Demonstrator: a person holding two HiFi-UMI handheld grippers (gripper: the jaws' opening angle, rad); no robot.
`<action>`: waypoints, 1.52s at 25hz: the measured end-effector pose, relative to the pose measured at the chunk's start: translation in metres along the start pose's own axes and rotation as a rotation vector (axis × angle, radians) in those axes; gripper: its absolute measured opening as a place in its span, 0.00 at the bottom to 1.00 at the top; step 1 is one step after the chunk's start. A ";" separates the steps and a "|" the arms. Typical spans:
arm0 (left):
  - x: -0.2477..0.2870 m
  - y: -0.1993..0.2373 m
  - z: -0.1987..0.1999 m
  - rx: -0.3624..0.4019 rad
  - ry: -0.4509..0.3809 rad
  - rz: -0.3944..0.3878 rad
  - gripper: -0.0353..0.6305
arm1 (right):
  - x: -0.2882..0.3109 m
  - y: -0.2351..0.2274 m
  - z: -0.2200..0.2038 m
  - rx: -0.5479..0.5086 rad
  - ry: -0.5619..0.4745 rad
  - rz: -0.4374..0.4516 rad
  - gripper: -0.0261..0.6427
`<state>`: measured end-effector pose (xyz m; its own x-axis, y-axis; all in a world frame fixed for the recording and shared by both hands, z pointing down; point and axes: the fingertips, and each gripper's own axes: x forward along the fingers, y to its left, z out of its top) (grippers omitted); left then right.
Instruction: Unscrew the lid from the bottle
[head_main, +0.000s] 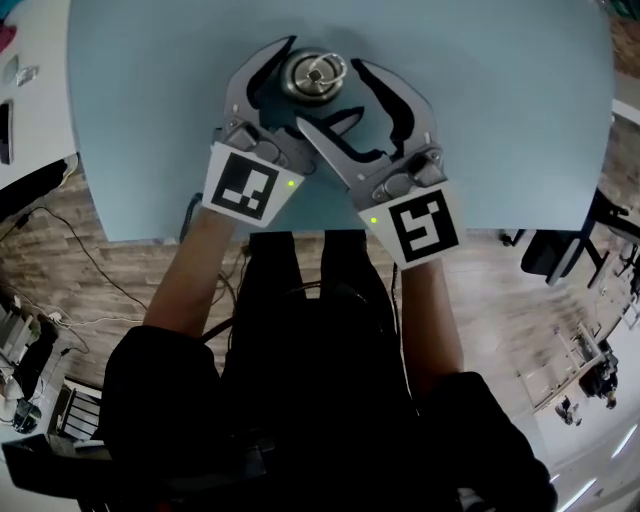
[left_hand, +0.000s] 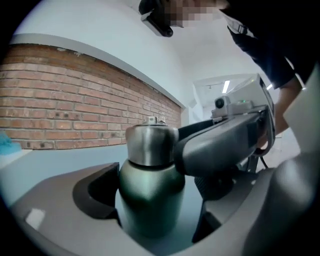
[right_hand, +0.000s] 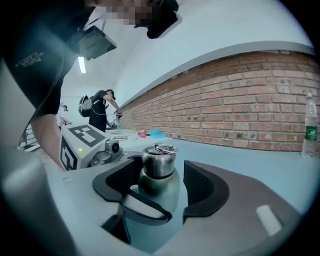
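Left gripper (head_main: 305, 90), jaws wide apart, straddles the dark green metal bottle (left_hand: 150, 197) unclamped, mid-width near the pale blue table's (head_main: 500, 120) far edge; right gripper (right_hand: 159, 192), equally open, brackets the ring-topped steel lid (right_hand: 159, 161). Best clamp body first, then lid squarely

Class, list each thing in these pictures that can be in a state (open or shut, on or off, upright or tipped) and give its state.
bottle: upright on the table, closed.
lid: on the bottle's neck, not yet off.
left claw: open, jaws round the bottle's body with a gap at one side.
right claw: open, jaws either side of the lid, small gaps showing.
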<state>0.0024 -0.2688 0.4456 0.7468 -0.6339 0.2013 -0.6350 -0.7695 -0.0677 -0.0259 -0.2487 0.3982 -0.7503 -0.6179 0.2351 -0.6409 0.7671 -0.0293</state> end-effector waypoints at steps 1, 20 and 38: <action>0.000 0.000 0.000 -0.008 -0.005 0.023 0.73 | 0.001 0.000 0.000 -0.003 0.005 -0.019 0.50; 0.006 0.017 -0.001 -0.023 0.000 0.143 0.61 | 0.024 0.001 0.000 -0.087 0.075 -0.069 0.45; 0.005 0.006 -0.002 0.027 0.003 -0.059 0.62 | 0.020 0.007 0.000 -0.108 0.053 0.182 0.42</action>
<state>0.0020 -0.2761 0.4477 0.7823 -0.5868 0.2089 -0.5840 -0.8076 -0.0818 -0.0451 -0.2555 0.4026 -0.8404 -0.4600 0.2865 -0.4726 0.8808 0.0279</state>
